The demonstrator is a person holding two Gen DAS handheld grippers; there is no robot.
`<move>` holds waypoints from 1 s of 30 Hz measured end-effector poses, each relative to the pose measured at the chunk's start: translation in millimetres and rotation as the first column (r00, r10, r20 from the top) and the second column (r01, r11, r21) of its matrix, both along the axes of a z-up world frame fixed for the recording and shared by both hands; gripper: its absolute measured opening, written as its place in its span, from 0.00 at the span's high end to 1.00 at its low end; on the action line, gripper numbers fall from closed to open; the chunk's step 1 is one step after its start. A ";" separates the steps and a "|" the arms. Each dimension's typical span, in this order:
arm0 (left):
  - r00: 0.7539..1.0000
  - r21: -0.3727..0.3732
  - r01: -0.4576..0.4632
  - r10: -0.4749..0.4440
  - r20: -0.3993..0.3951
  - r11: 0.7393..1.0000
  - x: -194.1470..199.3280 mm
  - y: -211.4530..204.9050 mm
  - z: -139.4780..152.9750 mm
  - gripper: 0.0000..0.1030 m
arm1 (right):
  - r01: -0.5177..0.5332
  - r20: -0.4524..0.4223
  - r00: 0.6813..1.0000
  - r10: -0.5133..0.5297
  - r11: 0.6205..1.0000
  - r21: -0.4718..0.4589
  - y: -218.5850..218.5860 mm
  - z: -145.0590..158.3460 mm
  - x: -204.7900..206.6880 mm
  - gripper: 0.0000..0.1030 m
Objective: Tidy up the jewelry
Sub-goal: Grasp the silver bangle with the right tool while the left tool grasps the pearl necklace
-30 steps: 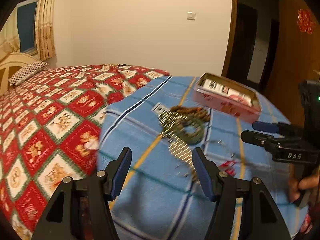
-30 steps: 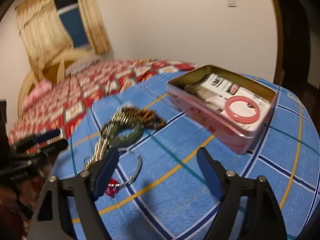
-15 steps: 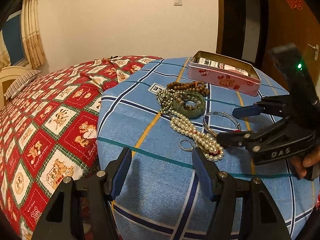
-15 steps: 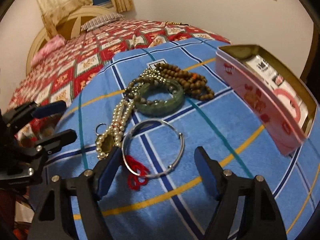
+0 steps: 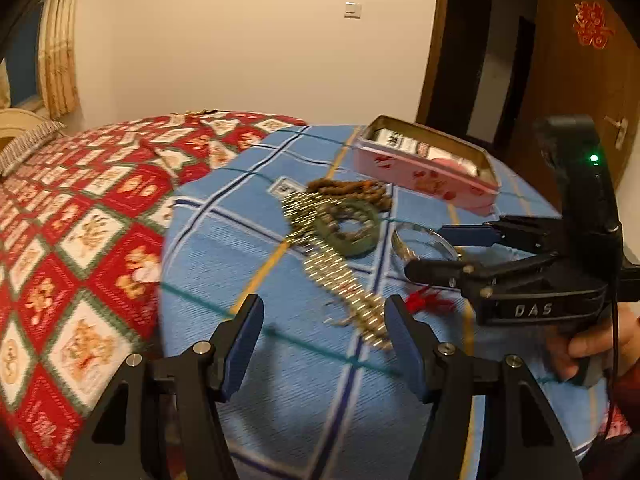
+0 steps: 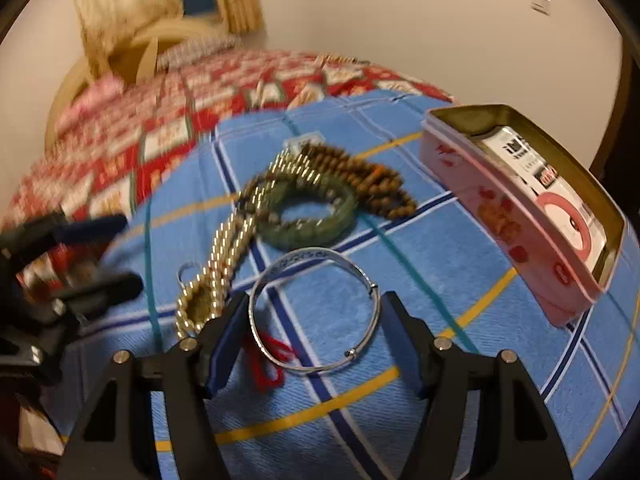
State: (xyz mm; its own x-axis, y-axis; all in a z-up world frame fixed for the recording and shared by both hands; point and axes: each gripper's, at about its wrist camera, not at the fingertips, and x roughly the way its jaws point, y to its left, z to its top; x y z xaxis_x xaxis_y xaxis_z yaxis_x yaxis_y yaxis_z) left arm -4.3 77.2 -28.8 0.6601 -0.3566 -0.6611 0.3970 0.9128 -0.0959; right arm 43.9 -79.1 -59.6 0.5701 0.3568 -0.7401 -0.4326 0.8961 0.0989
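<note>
My right gripper (image 6: pixel 312 320) is spread wide around the silver bangle (image 6: pixel 314 310), which lies flat on the blue cloth (image 6: pixel 440 248). The pearl necklace (image 6: pixel 224 256) stretches lengthwise from the green bangle (image 6: pixel 308 216) toward me. My left gripper (image 5: pixel 324 344) is also spread, holding nothing. Blur hides the beads' detail.

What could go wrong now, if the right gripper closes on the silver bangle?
The right gripper is open around the silver bangle. The thin, round bangle may slip out as the jaws close. The red thread beside the left finger may get pinched. The pearl necklace lies close by and may be dragged.
</note>
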 end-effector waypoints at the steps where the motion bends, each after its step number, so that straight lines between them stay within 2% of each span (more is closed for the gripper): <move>1: 1.000 -0.018 0.010 -0.010 -0.009 1.000 3.2 -5.9 0.5 0.39 | 0.017 0.013 1.000 -0.018 0.999 0.046 -8.5 3.8 -1.1 0.33; 3: 1.000 -0.027 0.026 -0.026 -0.016 0.999 8.1 -16.3 0.4 0.39 | 0.055 0.034 0.998 -0.060 0.992 0.117 -22.3 9.4 -2.4 0.33; 6: 0.999 0.003 0.012 -0.012 -0.047 1.000 22.5 -32.6 -4.3 0.39 | 0.121 0.058 0.989 -0.134 0.976 0.183 -39.7 15.0 -5.3 0.33; 11: 0.981 0.039 -0.091 0.097 -0.168 0.995 49.1 -36.8 -22.4 0.39 | 0.182 0.087 0.975 -0.205 0.959 0.219 -53.6 21.9 -8.9 0.33; 13: 0.984 0.076 -0.082 0.092 -0.155 0.994 48.1 -42.6 -22.7 0.39 | 0.189 0.081 0.974 -0.212 0.956 0.224 -54.9 21.5 -7.3 0.33; 15: 0.986 0.122 -0.074 0.091 -0.138 0.990 46.6 -48.1 -25.1 0.48 | 0.191 0.075 0.974 -0.212 0.956 0.224 -55.4 21.2 -5.7 0.33; 17: 0.987 0.136 -0.076 0.093 -0.128 0.988 46.4 -48.7 -25.6 0.62 | 0.191 0.072 0.975 -0.212 0.955 0.225 -55.9 20.7 -4.5 0.33; 18: 0.987 0.132 -0.073 0.090 -0.131 0.989 46.7 -48.0 -25.3 0.67 | 0.190 0.072 0.975 -0.211 0.955 0.226 -56.8 20.2 -4.2 0.33; 19: 0.987 0.128 -0.069 0.086 -0.134 0.989 47.8 -47.0 -24.8 0.78 | 0.190 0.072 0.975 -0.211 0.955 0.227 -56.6 20.4 -3.8 0.33; 20: 0.987 0.123 -0.068 0.085 -0.136 0.990 48.9 -45.6 -24.6 0.82 | 0.192 0.072 0.974 -0.213 0.955 0.226 -56.6 20.5 -4.0 0.33; 26: 0.985 -0.019 -0.079 0.075 -0.155 0.997 51.1 -32.8 -23.0 0.91 | 0.213 0.058 0.971 -0.234 0.946 0.243 -62.7 18.4 -3.9 0.33; 27: 0.987 -0.042 -0.081 0.074 -0.140 0.996 48.9 -30.4 -19.3 0.95 | 0.217 0.059 0.970 -0.238 0.945 0.246 -63.8 18.4 -3.7 0.33; 30: 0.994 -0.100 -0.068 0.058 -0.098 0.993 43.7 -28.2 -6.9 0.95 | 0.223 0.070 0.966 -0.248 0.940 0.259 -67.2 19.9 -5.5 0.33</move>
